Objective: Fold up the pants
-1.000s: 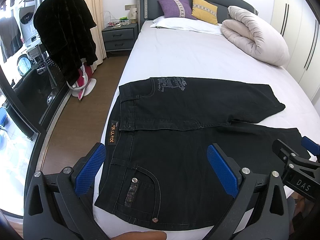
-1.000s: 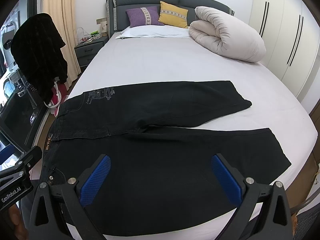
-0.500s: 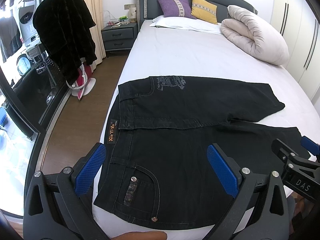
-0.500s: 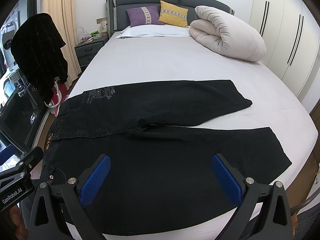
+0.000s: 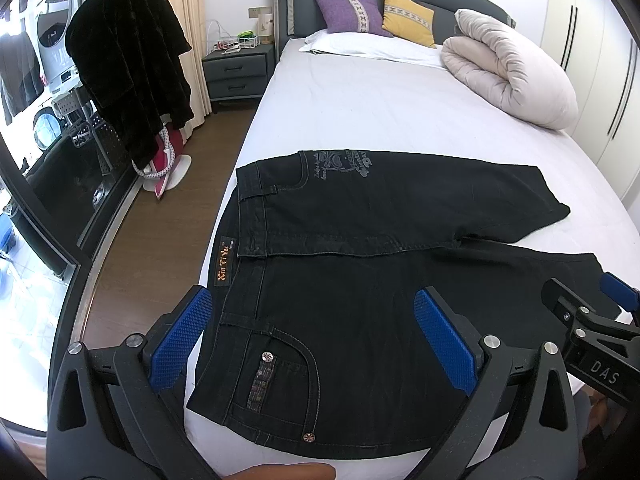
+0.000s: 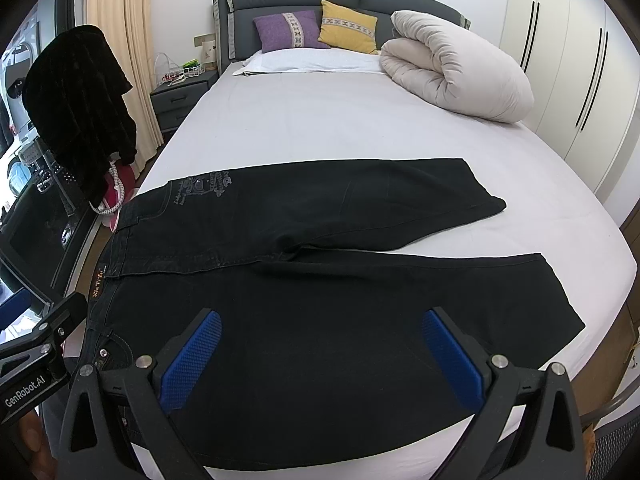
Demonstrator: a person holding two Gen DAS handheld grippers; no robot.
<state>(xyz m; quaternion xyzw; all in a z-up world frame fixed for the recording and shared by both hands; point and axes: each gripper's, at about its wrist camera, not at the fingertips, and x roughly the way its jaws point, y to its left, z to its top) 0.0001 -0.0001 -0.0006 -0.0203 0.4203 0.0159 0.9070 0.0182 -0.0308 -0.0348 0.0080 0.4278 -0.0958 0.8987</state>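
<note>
While both the left tool [image 5: 316,340] and right tool [image 6: 320,356] hover spread wide and empty, black pants [image 6: 320,264] lie flat across the white bed [image 6: 340,128] near a rolled duvet [image 6: 456,68], wardrobe [image 6: 568,60] beyond.

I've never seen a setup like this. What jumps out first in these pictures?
A pair of black pants lies spread flat across the near end of the white bed, both legs pointing right. Each gripper's blue-padded fingers stand wide open above the pants, holding nothing. At the far end, a rolled cream duvet sits beside purple and yellow cushions.
</note>
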